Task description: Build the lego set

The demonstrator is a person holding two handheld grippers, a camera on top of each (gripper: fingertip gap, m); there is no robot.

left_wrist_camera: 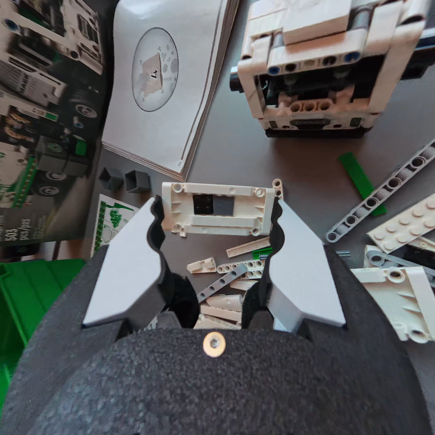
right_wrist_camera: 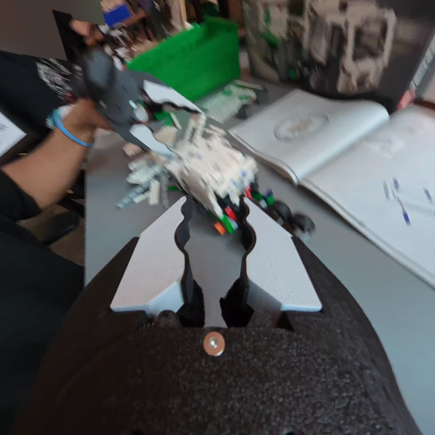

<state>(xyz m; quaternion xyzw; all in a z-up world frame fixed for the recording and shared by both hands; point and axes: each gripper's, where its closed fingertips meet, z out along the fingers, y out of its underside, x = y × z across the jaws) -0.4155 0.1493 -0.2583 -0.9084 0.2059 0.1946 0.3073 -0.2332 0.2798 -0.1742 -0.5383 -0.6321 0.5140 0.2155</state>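
Observation:
My left gripper (left_wrist_camera: 216,202) is open and points down at the table. Its tips flank the short ends of a white panel (left_wrist_camera: 244,209) with a black and grey insert, which lies flat. I cannot tell whether they touch it. Loose white and grey pieces (left_wrist_camera: 230,282) lie between the fingers, nearer to me. The white truck model (left_wrist_camera: 317,70) stands at the far right. My right gripper (right_wrist_camera: 215,200) is open and empty above the grey table, pointing at the blurred truck model (right_wrist_camera: 211,174). The left gripper (right_wrist_camera: 182,131) shows behind it.
An open instruction booklet (left_wrist_camera: 164,82) and the set's box (left_wrist_camera: 35,94) lie at the far left, with a green bin (left_wrist_camera: 30,294) near left. A long grey beam (left_wrist_camera: 381,195), a green tile (left_wrist_camera: 353,171) and a white plate (left_wrist_camera: 404,221) lie right. A person's arm (right_wrist_camera: 47,160) holds the left gripper. Tip to tip, the grippers are about 25 cm apart. It is some 6 cm from my left tips to the green tile (left_wrist_camera: 353,171). My right wrist view (right_wrist_camera: 177,187) looks at it from another angle.

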